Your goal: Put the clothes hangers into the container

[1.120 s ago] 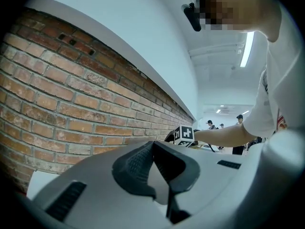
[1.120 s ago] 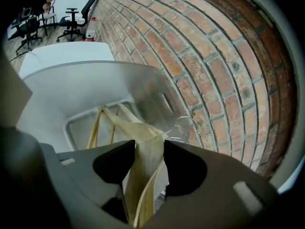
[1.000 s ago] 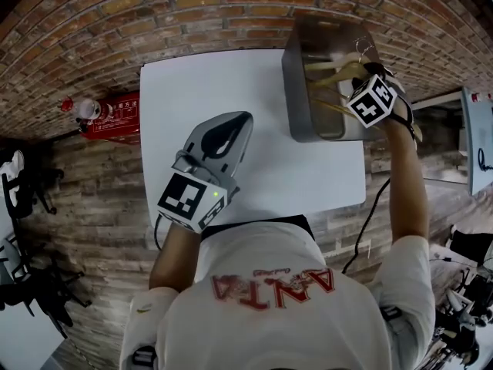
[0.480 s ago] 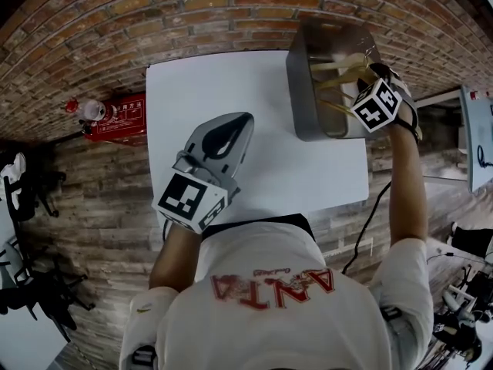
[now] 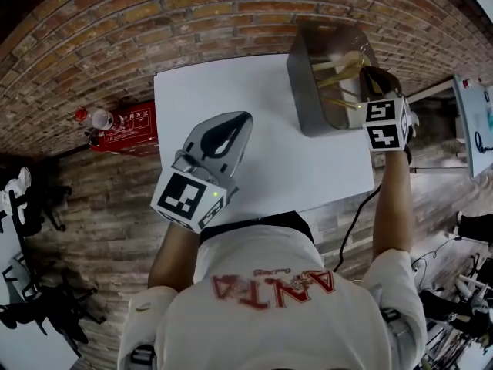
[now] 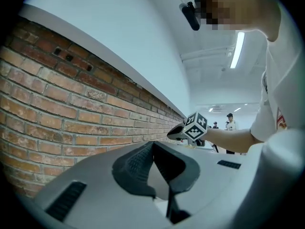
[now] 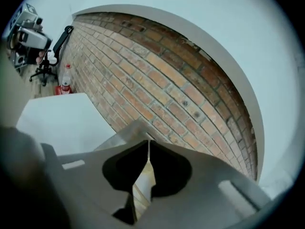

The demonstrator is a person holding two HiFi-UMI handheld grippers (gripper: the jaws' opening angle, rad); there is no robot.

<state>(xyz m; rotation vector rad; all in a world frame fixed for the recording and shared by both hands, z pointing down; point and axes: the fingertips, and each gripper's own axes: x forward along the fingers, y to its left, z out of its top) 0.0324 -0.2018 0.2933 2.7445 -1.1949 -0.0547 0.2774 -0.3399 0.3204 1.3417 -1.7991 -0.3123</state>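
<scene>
A grey container [image 5: 302, 91] stands at the far right of the white table [image 5: 269, 168], with several wooden hangers [image 5: 339, 72] lying inside it. My right gripper [image 5: 373, 77] hovers over the container's right rim. Its jaws have just been closing and now meet with nothing between them. In the right gripper view the shut tips [image 7: 148, 143] point down at the container's wall [image 7: 121, 136], and a strip of hanger wood [image 7: 141, 191] shows below them. My left gripper [image 5: 242, 120] hangs over the table's middle, shut and empty; the left gripper view shows its tips [image 6: 152, 145] touching.
A brick wall [image 5: 192, 14] runs behind the table. On the floor to the left lie a red box [image 5: 123, 122] and a bottle [image 5: 98, 119]. Dark stands and chairs [image 5: 31, 199] crowd the left edge. The right gripper's marker cube [image 6: 196, 126] shows in the left gripper view.
My right gripper has risen out of the container and drawn back toward me, and its cube has rolled. The hangers stayed in the container. The left gripper has barely shifted.
</scene>
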